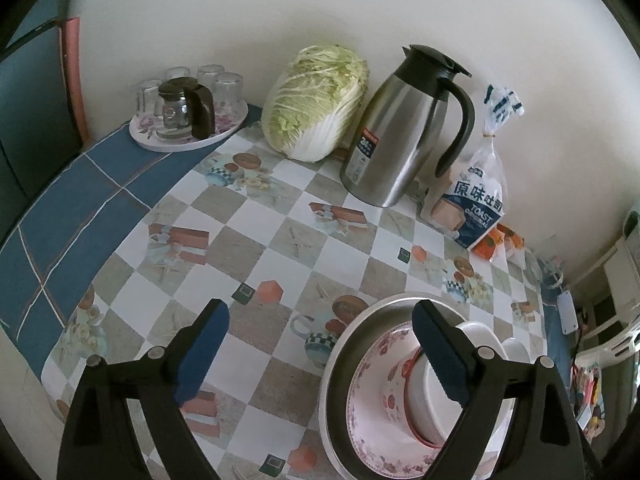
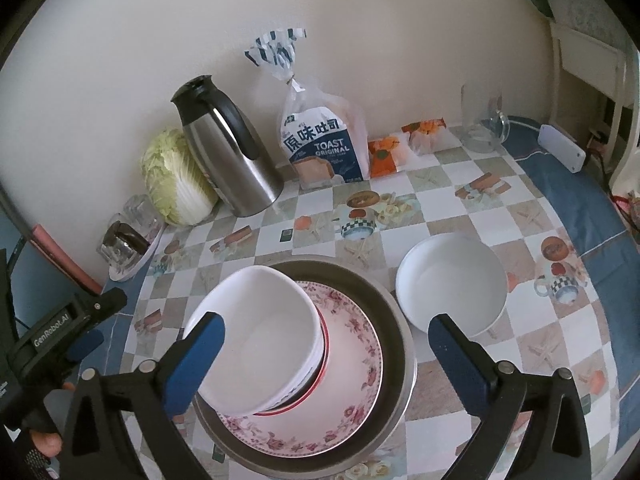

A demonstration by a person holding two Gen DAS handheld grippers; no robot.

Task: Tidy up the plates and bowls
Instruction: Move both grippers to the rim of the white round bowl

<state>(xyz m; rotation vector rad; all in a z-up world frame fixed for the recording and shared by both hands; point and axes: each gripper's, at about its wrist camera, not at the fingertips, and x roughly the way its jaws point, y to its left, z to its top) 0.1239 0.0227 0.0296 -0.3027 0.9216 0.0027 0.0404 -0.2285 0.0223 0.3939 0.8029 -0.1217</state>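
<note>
A steel basin (image 2: pixel 386 300) stands on the checked tablecloth and holds a floral plate (image 2: pixel 352 364). On the plate a white bowl (image 2: pixel 260 328) sits tilted inside a red-rimmed bowl (image 2: pixel 325 344). My right gripper (image 2: pixel 328 360) hovers over this stack, open, its blue pads clear of the bowls. A second white bowl (image 2: pixel 452 284) rests on the table right of the basin. In the left wrist view my left gripper (image 1: pixel 320 352) is open over the tablecloth, its right finger in front of the basin (image 1: pixel 340 344) and the nested bowls (image 1: pixel 394 392). The left gripper's black housing (image 2: pixel 52 332) shows at the far left.
Along the wall stand a cabbage (image 1: pixel 316 100), a steel thermos jug (image 1: pixel 404 128), a toast bag (image 1: pixel 472 204) and a tray of glasses (image 1: pixel 188 120). A glass pitcher (image 2: pixel 480 120) and a white box (image 2: pixel 560 148) sit at the back right. Orange packets (image 2: pixel 384 156) lie beside the toast.
</note>
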